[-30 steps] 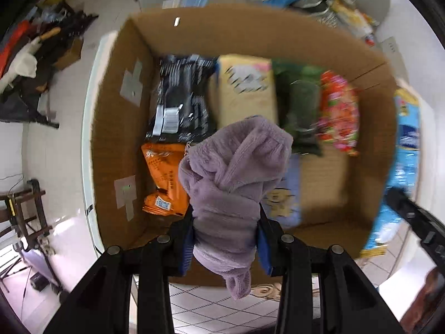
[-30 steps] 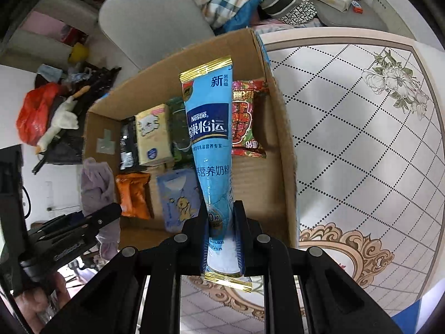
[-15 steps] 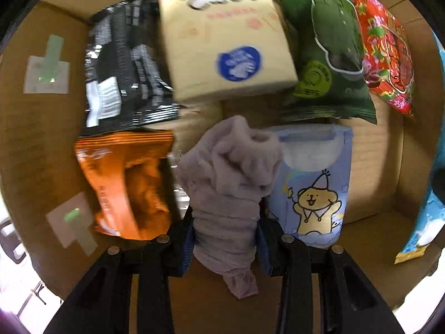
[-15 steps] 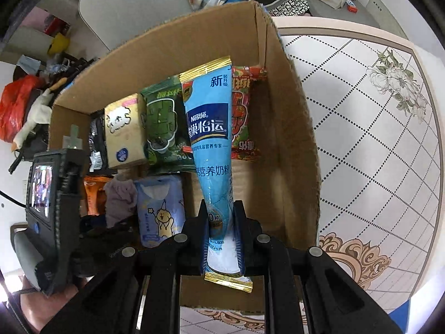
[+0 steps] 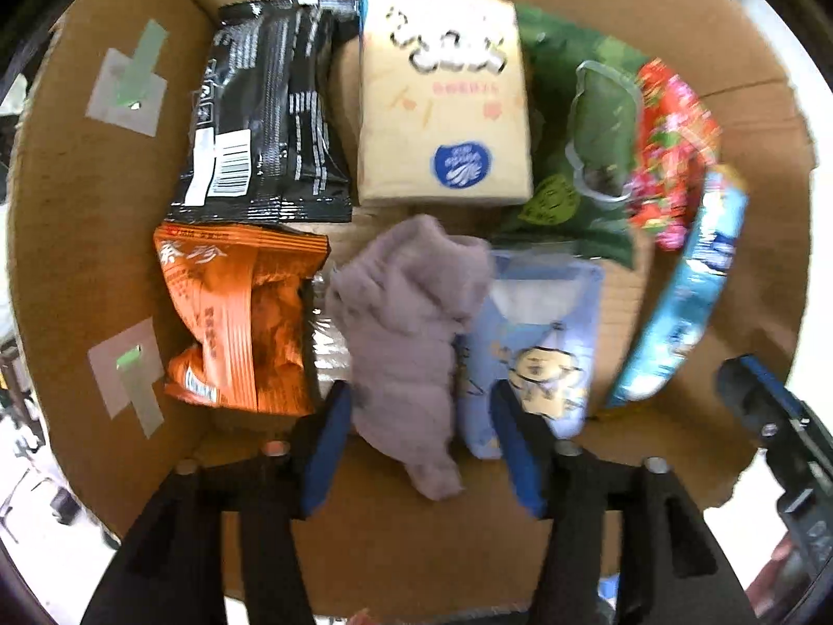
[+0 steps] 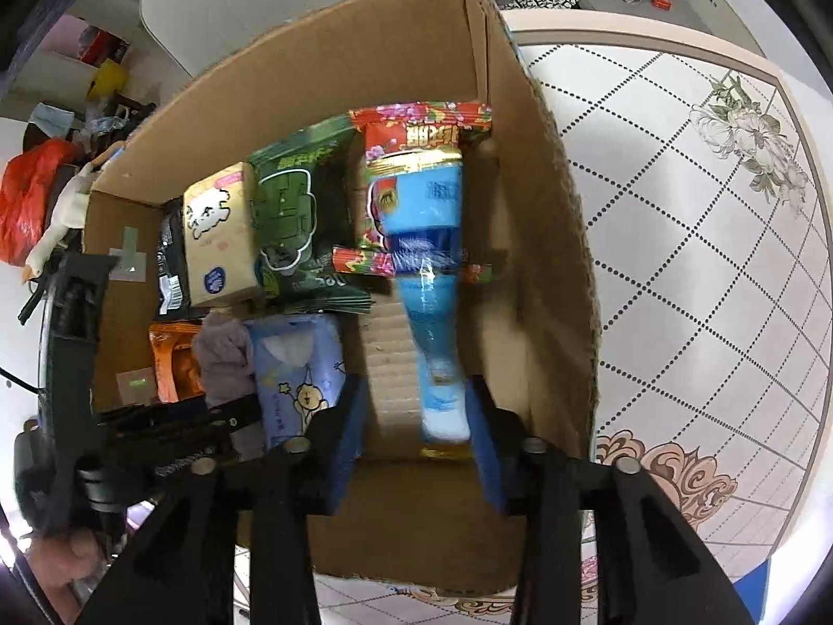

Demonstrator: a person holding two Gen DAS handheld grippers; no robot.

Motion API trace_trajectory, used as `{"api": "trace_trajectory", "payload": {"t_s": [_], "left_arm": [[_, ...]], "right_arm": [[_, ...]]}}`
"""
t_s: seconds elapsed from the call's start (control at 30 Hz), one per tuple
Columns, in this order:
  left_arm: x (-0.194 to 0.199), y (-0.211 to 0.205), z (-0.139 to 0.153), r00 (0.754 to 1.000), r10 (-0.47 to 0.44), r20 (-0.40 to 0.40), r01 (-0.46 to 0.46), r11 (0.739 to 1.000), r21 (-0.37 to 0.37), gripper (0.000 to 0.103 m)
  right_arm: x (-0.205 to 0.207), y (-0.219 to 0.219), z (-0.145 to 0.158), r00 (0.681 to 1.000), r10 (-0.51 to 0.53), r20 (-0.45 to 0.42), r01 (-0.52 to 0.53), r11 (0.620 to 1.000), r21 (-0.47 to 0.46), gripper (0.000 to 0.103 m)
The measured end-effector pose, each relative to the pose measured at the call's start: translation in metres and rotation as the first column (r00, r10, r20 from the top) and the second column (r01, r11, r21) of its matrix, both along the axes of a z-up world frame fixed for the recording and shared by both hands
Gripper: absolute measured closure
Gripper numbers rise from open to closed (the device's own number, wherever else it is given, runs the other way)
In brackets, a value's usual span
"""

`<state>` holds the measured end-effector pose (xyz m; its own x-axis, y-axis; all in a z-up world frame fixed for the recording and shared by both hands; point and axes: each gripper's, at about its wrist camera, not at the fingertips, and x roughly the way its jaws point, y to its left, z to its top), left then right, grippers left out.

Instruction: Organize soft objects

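A purple fluffy cloth [image 5: 411, 333] lies in the cardboard box [image 5: 78, 239] between an orange snack bag [image 5: 234, 312] and a light blue tissue pack [image 5: 541, 344]. My left gripper [image 5: 421, 437] is open, its blue pads apart on either side of the cloth's near end. A long blue Nestle pouch [image 6: 429, 281] lies in the box's right part, over a red snack bag [image 6: 421, 130]. My right gripper [image 6: 416, 416] is open around the pouch's near end. The cloth also shows in the right wrist view [image 6: 224, 359].
The box also holds a black packet [image 5: 265, 125], a beige tissue pack [image 5: 442, 99] and a green bag [image 5: 583, 146]. It stands on a table with a tiled pattern [image 6: 703, 260]. A grey chair [image 6: 234, 5] and clutter lie beyond.
Both grippers went down into the box and opened. The left let go of the purple cloth, the right let go of the blue pouch, which now leans inside the box.
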<state>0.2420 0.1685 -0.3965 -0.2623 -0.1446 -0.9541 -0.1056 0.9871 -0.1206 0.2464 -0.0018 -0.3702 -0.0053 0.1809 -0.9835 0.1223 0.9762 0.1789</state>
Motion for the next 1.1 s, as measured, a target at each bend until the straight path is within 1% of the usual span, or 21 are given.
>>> {"api": "trace_trajectory", "payload": {"t_s": [0.03,0.07,0.1,0.17,0.23,0.4,0.43,0.47,0.53,0.57,0.6,0.63,0.73,0.77,0.8,0.83,0.87,0.97,1.1], "left_arm": [[-0.001,0.002,0.005,1.0,0.005,0.006,-0.005,1.0,-0.003,0.036],[-0.002,0.004,0.011,1.0,0.004,0.019,-0.004,1.0,-0.006,0.031],[-0.003,0.006,0.017,0.999,0.001,0.033,-0.001,1.0,0.0,0.029],[-0.004,0.006,0.031,0.998,0.001,0.068,-0.002,1.0,0.02,0.019],[-0.009,0.005,0.045,0.995,0.013,0.1,-0.016,1.0,0.021,0.016],[-0.025,0.007,0.084,0.981,0.032,0.189,-0.039,0.999,0.032,0.015],[-0.03,0.007,0.093,0.976,0.034,0.213,-0.043,0.998,0.041,0.01],[-0.028,0.011,0.1,0.969,0.038,0.242,-0.046,0.999,0.028,0.004],[-0.033,0.008,0.114,0.958,0.033,0.285,-0.049,0.997,0.051,0.003],[-0.034,0.004,0.122,0.952,0.027,0.303,-0.048,0.997,0.063,0.002],[-0.036,0.001,0.129,0.947,0.021,0.322,-0.047,0.996,0.072,0.001],[-0.038,-0.002,0.132,0.941,0.019,0.337,-0.049,0.996,0.08,0.001],[-0.051,-0.007,0.152,0.916,0.01,0.402,-0.059,0.992,0.111,0.001],[-0.049,-0.01,0.151,0.91,0.006,0.415,-0.06,0.991,0.117,0.001],[-0.051,-0.011,0.157,0.904,0.003,0.427,-0.061,0.991,0.121,0.001],[-0.053,-0.013,0.158,0.898,0.003,0.441,-0.065,0.99,0.125,0.001],[-0.056,-0.014,0.163,0.89,0.004,0.455,-0.068,0.99,0.125,0.001],[-0.063,-0.017,0.175,0.872,0.014,0.489,-0.069,0.993,0.094,0.001],[-0.072,-0.022,0.193,0.843,0.008,0.538,-0.087,0.989,0.121,0.001]], "right_arm": [[-0.001,0.0,0.003,1.0,0.006,0.004,-0.006,1.0,0.002,0.049],[-0.001,0.001,0.006,1.0,0.013,0.006,-0.013,1.0,0.001,0.046],[-0.002,0.001,0.008,1.0,0.018,0.011,-0.018,1.0,0.001,0.044],[-0.004,0.003,0.014,0.999,0.039,0.026,-0.039,0.999,-0.021,0.04],[-0.007,0.006,0.022,0.997,0.066,0.048,-0.064,0.997,-0.05,0.033],[-0.018,0.001,0.04,0.992,0.104,0.077,-0.098,0.992,-0.081,0.032],[-0.021,0.002,0.043,0.991,0.109,0.077,-0.103,0.992,-0.077,0.032],[-0.023,0.001,0.047,0.991,0.113,0.077,-0.108,0.991,-0.074,0.032],[-0.03,0.004,0.055,0.988,0.13,0.087,-0.123,0.989,-0.078,0.031],[-0.034,0.005,0.059,0.986,0.137,0.095,-0.129,0.988,-0.081,0.029],[-0.038,0.005,0.065,0.984,0.147,0.104,-0.138,0.987,-0.088,0.021],[-0.042,0.006,0.07,0.981,0.154,0.115,-0.144,0.985,-0.091,0.016],[-0.052,0.007,0.091,0.973,0.171,0.153,-0.155,0.982,-0.109,0.014],[-0.055,0.006,0.097,0.971,0.172,0.164,-0.155,0.981,-0.113,0.014],[-0.058,0.005,0.104,0.969,0.17,0.177,-0.15,0.982,-0.118,0.011],[-0.061,0.004,0.11,0.968,0.165,0.19,-0.144,0.982,-0.122,0.004],[-0.063,0.002,0.117,0.964,0.163,0.21,-0.138,0.982,-0.128,0.001],[-0.069,-0.002,0.133,0.957,0.157,0.246,-0.12,0.98,-0.158,0.0],[-0.076,-0.011,0.15,0.951,0.138,0.278,-0.096,0.983,-0.159,0.0]]}}
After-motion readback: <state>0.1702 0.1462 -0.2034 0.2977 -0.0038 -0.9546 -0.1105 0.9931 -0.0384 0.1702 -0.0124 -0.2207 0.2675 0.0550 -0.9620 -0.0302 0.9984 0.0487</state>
